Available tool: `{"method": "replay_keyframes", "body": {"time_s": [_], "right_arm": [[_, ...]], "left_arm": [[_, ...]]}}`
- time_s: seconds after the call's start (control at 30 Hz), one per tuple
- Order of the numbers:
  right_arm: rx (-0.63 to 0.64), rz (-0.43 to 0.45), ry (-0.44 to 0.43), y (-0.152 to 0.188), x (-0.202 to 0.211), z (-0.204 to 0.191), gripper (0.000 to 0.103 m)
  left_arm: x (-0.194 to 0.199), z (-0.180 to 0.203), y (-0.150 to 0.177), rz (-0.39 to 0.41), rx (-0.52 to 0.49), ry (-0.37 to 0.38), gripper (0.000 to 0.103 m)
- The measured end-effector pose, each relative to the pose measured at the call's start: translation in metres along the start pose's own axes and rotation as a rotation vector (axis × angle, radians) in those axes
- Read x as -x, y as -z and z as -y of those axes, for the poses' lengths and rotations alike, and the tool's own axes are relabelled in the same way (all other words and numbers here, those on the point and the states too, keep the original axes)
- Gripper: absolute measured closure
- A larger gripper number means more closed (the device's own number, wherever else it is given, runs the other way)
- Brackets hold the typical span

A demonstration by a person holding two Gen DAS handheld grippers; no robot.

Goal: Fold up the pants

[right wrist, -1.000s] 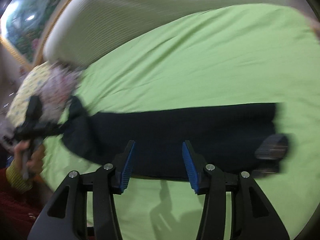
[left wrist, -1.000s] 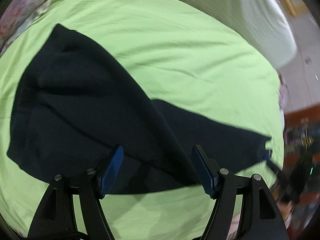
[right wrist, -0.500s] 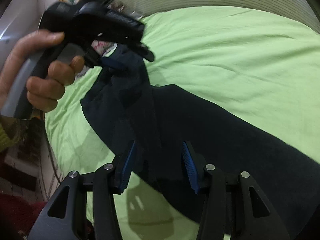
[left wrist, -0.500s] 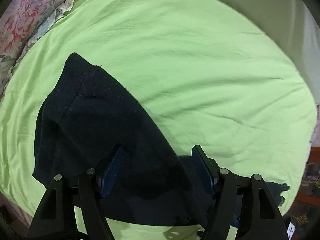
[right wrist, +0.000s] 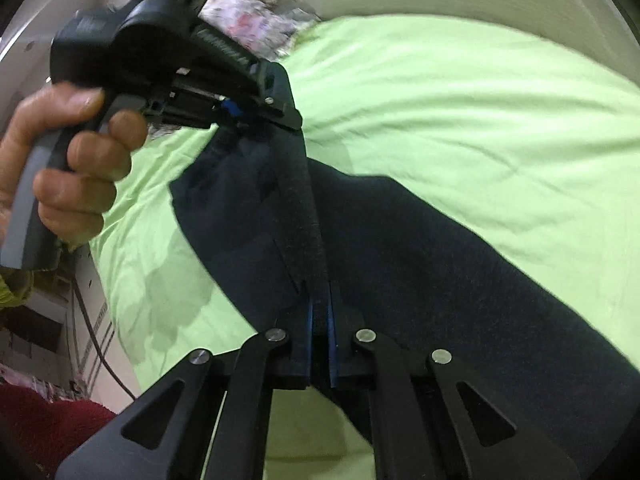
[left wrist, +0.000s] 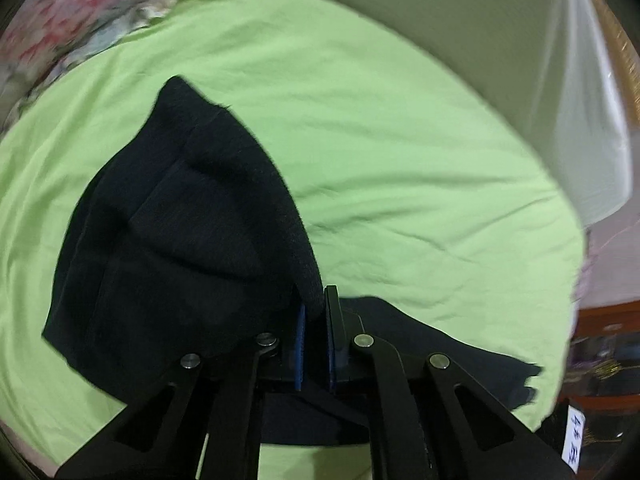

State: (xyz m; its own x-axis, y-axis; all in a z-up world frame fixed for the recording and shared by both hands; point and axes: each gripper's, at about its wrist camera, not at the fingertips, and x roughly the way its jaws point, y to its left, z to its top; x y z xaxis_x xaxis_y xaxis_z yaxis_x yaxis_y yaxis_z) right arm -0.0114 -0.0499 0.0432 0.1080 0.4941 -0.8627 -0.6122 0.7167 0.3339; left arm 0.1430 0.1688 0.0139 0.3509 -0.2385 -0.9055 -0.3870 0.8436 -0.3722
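Dark navy pants lie on a light green bedsheet. My left gripper is shut on a raised edge of the pants, which drape down to the left. In the right wrist view, my right gripper is shut on the same taut edge of the pants. The left gripper, held in a hand, shows there at upper left, clamped on the cloth's far end. One leg stretches toward the bed's right edge.
A floral pillow lies at the bed's far left. A pale striped headboard cushion runs along the back. The bed's near edge, a cable and red cloth are at lower left in the right wrist view.
Both grippers have gone from open to shut on the pants' edge. The edge is lifted and pulled taut between them.
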Motion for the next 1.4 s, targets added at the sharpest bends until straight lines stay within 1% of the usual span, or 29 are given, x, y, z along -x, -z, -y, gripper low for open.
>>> {"method": "replay_keyframes", "body": {"time_s": [0.07, 0.13, 0.17, 0.23, 0.37, 0.4, 0.43, 0.63, 0.7, 0.77, 0.87, 1.03, 1.07, 1.13, 1.23, 1.3, 1.33, 1.37, 1.4], "right_arm": [[0.058, 0.004, 0.009, 0.001, 0.006, -0.012, 0.096], [0.112, -0.013, 0.028, 0.003, 0.008, -0.022, 0.096], [0.132, -0.022, 0.036, 0.004, 0.008, -0.027, 0.096], [0.164, -0.048, 0.047, 0.007, 0.004, -0.032, 0.096], [0.196, -0.099, 0.064, 0.008, -0.005, -0.035, 0.096], [0.197, -0.114, 0.065, 0.009, -0.008, -0.035, 0.096], [0.201, -0.125, 0.067, 0.009, -0.009, -0.037, 0.096], [0.214, -0.185, 0.086, 0.011, -0.022, -0.036, 0.096], [0.212, -0.199, 0.096, 0.012, -0.028, -0.036, 0.097], [0.210, -0.219, 0.101, 0.013, -0.032, -0.036, 0.096], [0.209, -0.244, 0.107, 0.016, -0.036, -0.037, 0.096], [0.227, -0.263, 0.115, 0.014, -0.041, -0.037, 0.096], [0.226, -0.267, 0.116, 0.014, -0.042, -0.036, 0.096], [0.211, -0.275, 0.120, 0.011, -0.044, -0.035, 0.092], [0.178, -0.279, 0.111, 0.010, -0.041, -0.032, 0.090], [0.155, -0.268, 0.095, 0.007, -0.034, -0.030, 0.087], [0.137, -0.266, 0.077, 0.005, -0.031, -0.029, 0.081], [0.118, -0.263, 0.061, 0.004, -0.029, -0.028, 0.076], [0.102, -0.253, 0.051, 0.003, -0.026, -0.028, 0.068]], "left_arm": [[0.018, -0.018, 0.014, 0.041, 0.037, 0.064, 0.097], [0.032, -0.036, 0.028, 0.072, 0.064, 0.101, 0.097], [0.037, -0.041, 0.036, 0.081, 0.075, 0.107, 0.097], [0.045, -0.068, 0.052, 0.097, 0.108, 0.133, 0.097], [0.041, -0.101, 0.076, 0.097, 0.148, 0.156, 0.097], [0.041, -0.104, 0.091, 0.093, 0.158, 0.161, 0.097], [0.037, -0.110, 0.098, 0.089, 0.168, 0.163, 0.097], [0.021, -0.141, 0.115, 0.086, 0.206, 0.191, 0.096], [0.017, -0.148, 0.119, 0.092, 0.207, 0.185, 0.096], [0.011, -0.154, 0.123, 0.076, 0.215, 0.191, 0.096], [-0.002, -0.157, 0.126, 0.057, 0.225, 0.192, 0.096], [-0.010, -0.159, 0.130, 0.045, 0.229, 0.196, 0.094], [-0.010, -0.161, 0.130, 0.043, 0.228, 0.192, 0.092], [-0.008, -0.162, 0.129, 0.042, 0.220, 0.187, 0.090], [0.001, -0.160, 0.124, 0.054, 0.203, 0.154, 0.079], [0.006, -0.167, 0.121, 0.062, 0.224, 0.143, 0.061], [0.011, -0.172, 0.121, 0.067, 0.237, 0.139, 0.057], [0.013, -0.175, 0.119, 0.076, 0.255, 0.140, 0.056], [0.016, -0.181, 0.117, 0.084, 0.273, 0.143, 0.055]]}}
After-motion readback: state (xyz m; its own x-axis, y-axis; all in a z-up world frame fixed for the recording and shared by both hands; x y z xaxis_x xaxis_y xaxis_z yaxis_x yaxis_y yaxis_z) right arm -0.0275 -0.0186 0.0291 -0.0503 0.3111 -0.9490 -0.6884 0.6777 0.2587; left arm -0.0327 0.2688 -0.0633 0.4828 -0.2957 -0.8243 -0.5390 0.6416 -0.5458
